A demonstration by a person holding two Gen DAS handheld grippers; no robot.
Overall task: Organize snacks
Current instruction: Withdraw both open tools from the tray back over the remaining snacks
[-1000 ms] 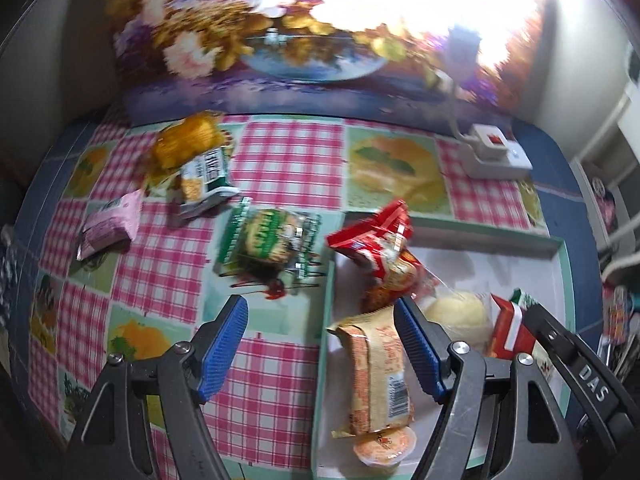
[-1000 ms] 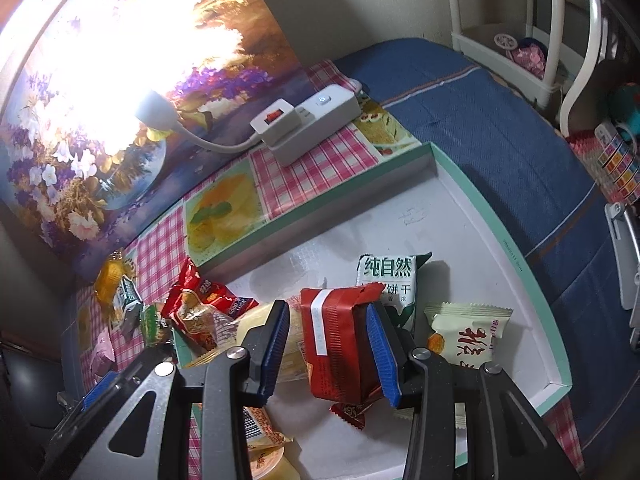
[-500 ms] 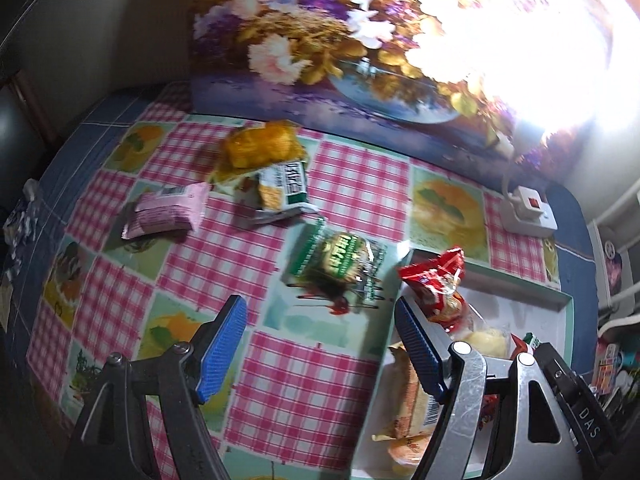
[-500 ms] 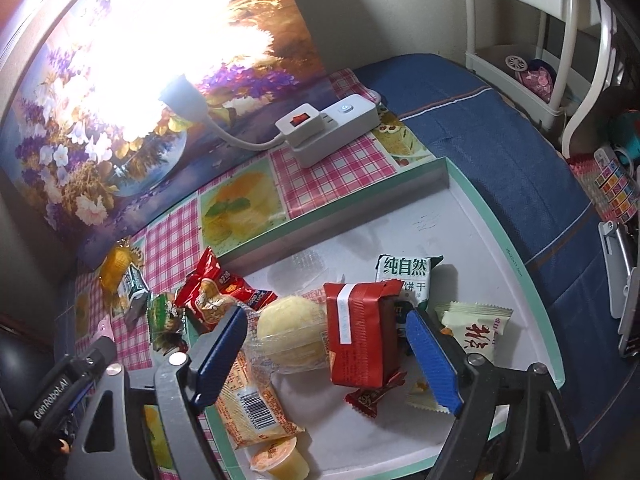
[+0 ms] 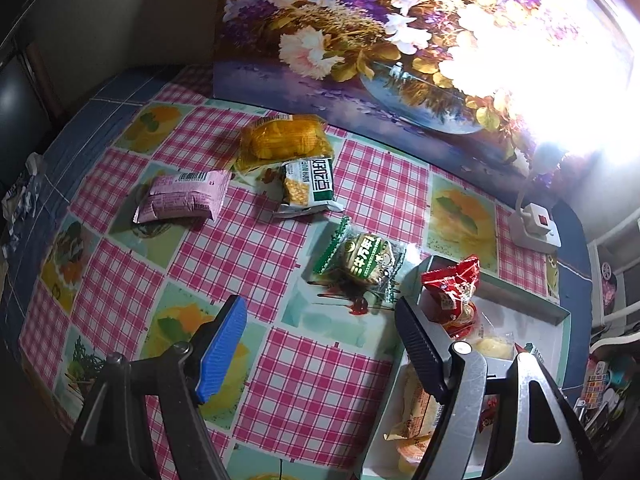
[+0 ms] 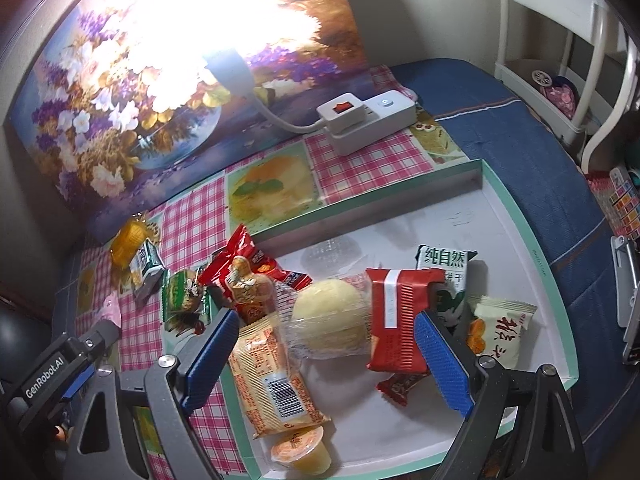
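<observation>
A white tray with a green rim (image 6: 520, 216) holds several snacks: a red packet (image 6: 396, 320), a round yellow bun (image 6: 328, 316), an orange wrapped cake (image 6: 268, 376), a jelly cup (image 6: 300, 448). My right gripper (image 6: 328, 360) is open and empty above them. My left gripper (image 5: 320, 344) is open and empty above the checked tablecloth. Beyond it lie a green-wrapped snack (image 5: 360, 260), a white-green packet (image 5: 308, 188), a yellow packet (image 5: 284, 140) and a pink packet (image 5: 184, 196). The tray (image 5: 560, 312) sits at the right.
A flower painting (image 5: 400, 40) stands along the table's back edge. A white power strip with a lit lamp (image 6: 364, 116) lies behind the tray. A white rack (image 6: 560, 60) stands at the right, past the blue cloth.
My right gripper let go of the red packet, opened wide and drew back. My left gripper swung left, away from the tray, over the loose snacks.
</observation>
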